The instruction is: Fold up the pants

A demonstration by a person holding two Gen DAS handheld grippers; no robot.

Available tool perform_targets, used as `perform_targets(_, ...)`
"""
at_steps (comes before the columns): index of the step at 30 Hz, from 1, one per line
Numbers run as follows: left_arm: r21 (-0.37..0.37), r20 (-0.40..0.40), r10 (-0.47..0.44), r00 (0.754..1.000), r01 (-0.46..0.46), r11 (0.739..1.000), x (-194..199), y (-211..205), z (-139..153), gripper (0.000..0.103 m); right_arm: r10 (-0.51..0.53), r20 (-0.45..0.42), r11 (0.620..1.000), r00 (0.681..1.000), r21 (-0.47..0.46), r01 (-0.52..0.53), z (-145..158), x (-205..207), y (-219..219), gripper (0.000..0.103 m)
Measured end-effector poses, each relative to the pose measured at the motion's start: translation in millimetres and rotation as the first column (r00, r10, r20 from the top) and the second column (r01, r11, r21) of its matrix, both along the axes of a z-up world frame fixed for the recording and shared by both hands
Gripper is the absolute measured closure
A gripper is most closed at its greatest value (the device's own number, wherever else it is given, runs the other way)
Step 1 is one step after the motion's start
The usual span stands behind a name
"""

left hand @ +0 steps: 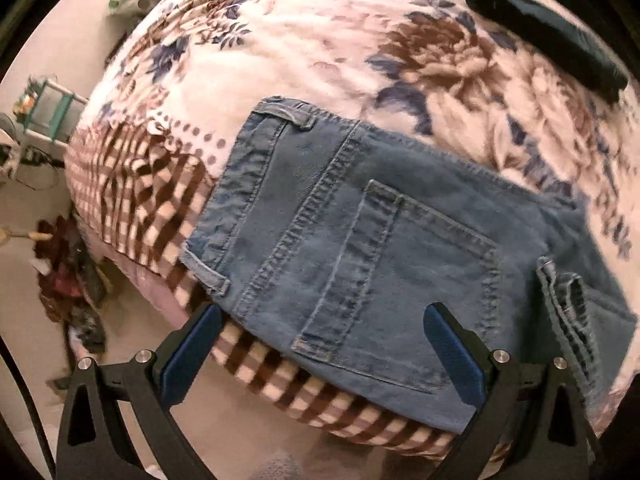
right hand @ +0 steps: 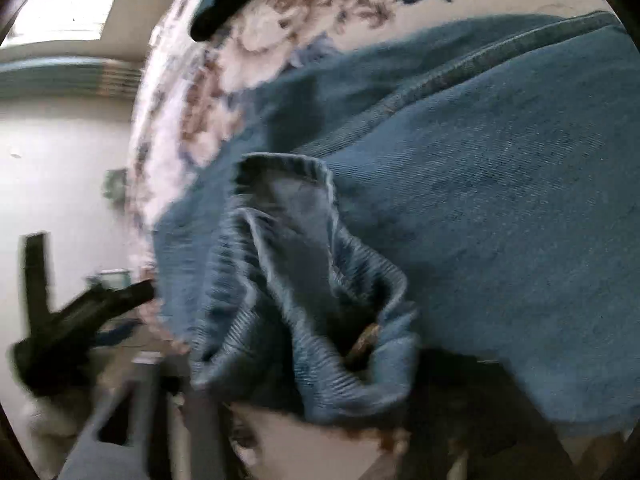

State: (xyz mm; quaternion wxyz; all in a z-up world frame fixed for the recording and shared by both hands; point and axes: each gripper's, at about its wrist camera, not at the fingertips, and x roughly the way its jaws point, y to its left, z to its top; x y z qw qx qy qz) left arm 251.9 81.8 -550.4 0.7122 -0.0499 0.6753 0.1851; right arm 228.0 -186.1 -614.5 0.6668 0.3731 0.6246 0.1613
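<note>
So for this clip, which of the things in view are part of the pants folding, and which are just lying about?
Part of the job:
- blue jeans, lying on the floral bedspread
- left gripper, open above the jeans
- right gripper, blurred in its own view

Lying about:
- dark folded garment further up the bed
- teal rack on the floor
- clutter pile beside the bed

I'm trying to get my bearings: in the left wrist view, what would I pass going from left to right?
Green shelf rack → checked part of the bedspread → folded blue jeans → dark folded garment at the upper right.
</note>
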Motion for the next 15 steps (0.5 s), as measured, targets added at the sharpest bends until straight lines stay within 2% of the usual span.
perform_targets(2,-0.09,0.012,0.001,1.0,0.0,0.996,3,-5,2,0.0,-0.045,0.011,0.995,0.999,0.094,0.044,18,-4,-27,0.02)
perform_targets(4,-0.182,0.018,-0.014,1.0,0.017,0.983,5,-23,2,0.0,-0.088,0.022,0.988,0.996,0.13,0.084,33,-10,-55,0.02)
perform_targets(6,-0.252,0.018,-0.037,0.999,0.041,0.967,8,-39,-2,0.0,-0.136,0.031,0.987,0.99,0.089,0.132,42,-23,-84,0.02)
perform_targets(8,-0.287,-0.011,-0.087,0.996,0.081,0.955,10,-62,-15,0.0,-0.199,0.005,0.98,0.98,0.004,0.199,47,-39,-115,0.02)
perform_targets(12,-0.329,-0.072,-0.119,0.99,0.089,0.94,13,-97,-49,0.0,-0.315,-0.108,0.942,0.943,-0.157,0.297,26,-62,-171,0.02)
perform_targets(13,-0.341,-0.078,-0.124,0.989,0.09,0.936,13,-102,-55,0.0,-0.342,-0.132,0.931,0.93,-0.177,0.318,19,-67,-183,0.02)
perform_targets(15,-0.33,-0.103,-0.15,0.983,0.108,0.938,15,-114,-72,0.0,-0.379,-0.154,0.921,0.913,-0.161,0.355,5,-73,-200,0.02)
